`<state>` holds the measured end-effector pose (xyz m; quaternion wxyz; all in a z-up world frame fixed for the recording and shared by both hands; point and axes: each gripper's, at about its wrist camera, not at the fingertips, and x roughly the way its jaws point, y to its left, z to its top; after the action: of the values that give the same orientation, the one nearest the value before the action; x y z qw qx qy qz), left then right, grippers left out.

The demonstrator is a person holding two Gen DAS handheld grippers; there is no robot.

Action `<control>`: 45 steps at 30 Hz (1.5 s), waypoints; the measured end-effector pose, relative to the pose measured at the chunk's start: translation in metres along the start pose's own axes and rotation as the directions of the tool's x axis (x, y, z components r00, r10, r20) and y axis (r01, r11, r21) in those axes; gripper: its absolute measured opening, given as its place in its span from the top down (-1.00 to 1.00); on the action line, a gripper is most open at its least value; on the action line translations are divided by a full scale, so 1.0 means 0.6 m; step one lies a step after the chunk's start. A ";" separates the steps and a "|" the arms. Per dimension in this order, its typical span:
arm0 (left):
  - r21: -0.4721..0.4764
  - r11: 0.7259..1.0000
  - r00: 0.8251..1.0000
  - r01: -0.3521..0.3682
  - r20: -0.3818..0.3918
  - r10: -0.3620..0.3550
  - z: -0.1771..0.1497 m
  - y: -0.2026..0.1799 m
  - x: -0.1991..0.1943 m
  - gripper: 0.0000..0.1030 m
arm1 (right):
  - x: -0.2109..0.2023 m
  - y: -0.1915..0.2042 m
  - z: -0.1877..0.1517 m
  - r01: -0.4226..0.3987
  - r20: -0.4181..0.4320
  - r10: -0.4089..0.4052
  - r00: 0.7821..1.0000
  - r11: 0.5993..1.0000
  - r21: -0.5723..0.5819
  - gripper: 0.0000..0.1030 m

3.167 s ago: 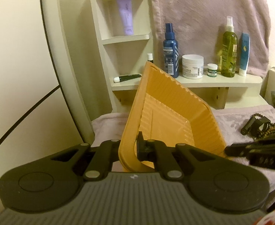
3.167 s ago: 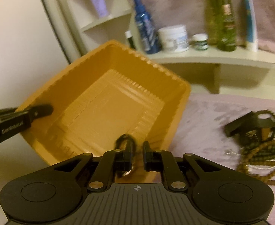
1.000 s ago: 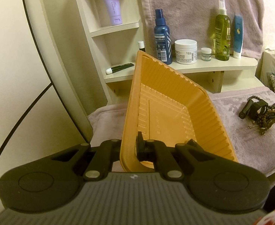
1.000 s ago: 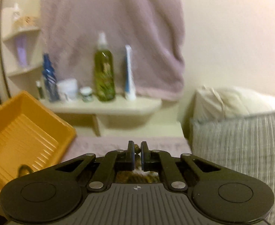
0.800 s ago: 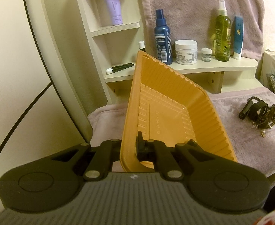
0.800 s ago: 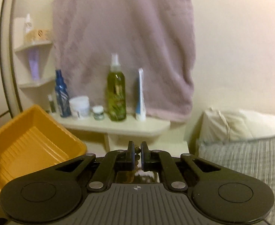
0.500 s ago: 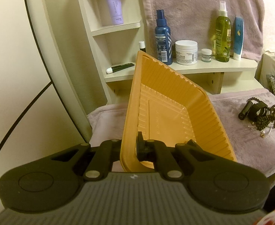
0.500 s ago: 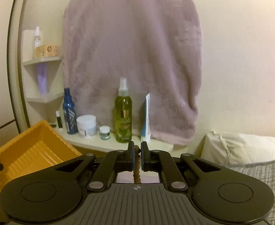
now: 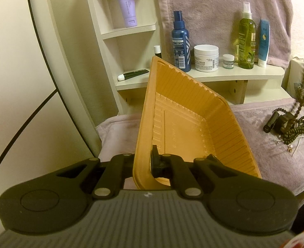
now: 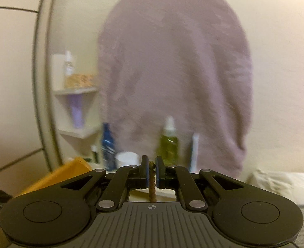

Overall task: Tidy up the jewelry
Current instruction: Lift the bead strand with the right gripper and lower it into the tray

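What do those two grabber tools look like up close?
Both look alike. The left gripper and right gripper are matte black plastic: two slim fingers on hinged links with silver rivets, two round discs at the sides, and a grey ribbed body with a small crosshair mark. The right one's pads have blue edges. No cables show.

Cream walls (image 10: 280,82) under warm yellowish light. A pale wooden shelf unit (image 9: 131,29) stands in the corner, its long lower shelf (image 9: 245,75) carrying bottles and jars. A mauve towel (image 10: 172,72) hangs above, blurred in the right view; a similar cloth (image 9: 276,155) covers the table.
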<state>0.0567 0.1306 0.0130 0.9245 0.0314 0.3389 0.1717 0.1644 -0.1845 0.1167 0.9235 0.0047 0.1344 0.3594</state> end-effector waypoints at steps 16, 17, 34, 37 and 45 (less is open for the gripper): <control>-0.009 1.000 1.000 0.004 -0.005 -0.004 -0.002 0.004 0.001 0.90 | 0.085 0.136 0.016 -0.346 -0.093 0.339 0.936 0.936 -0.061 0.88; -0.009 1.000 1.000 0.004 -0.005 -0.004 -0.001 0.004 0.001 0.90 | 0.091 0.138 0.009 -0.350 -0.110 0.343 0.933 0.935 -0.059 0.88; -0.018 1.000 1.000 0.006 -0.007 -0.006 0.001 0.006 0.002 0.90 | 0.249 0.138 -0.081 -0.359 -0.334 0.346 0.877 0.933 0.022 0.88; -0.018 1.000 1.000 0.006 -0.008 -0.006 0.001 0.006 0.002 0.90 | 0.249 0.140 -0.084 -0.366 -0.338 0.352 0.873 0.930 0.024 0.88; -0.026 1.000 1.000 0.006 -0.011 -0.006 0.000 0.008 0.001 0.90 | 0.190 0.082 -0.080 -0.257 -0.249 0.268 0.931 0.963 0.076 0.13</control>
<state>0.0556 0.1354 0.0135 0.9235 0.0172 0.3417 0.1736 0.2000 -0.0765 0.0474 0.8415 -0.0044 0.2587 0.4743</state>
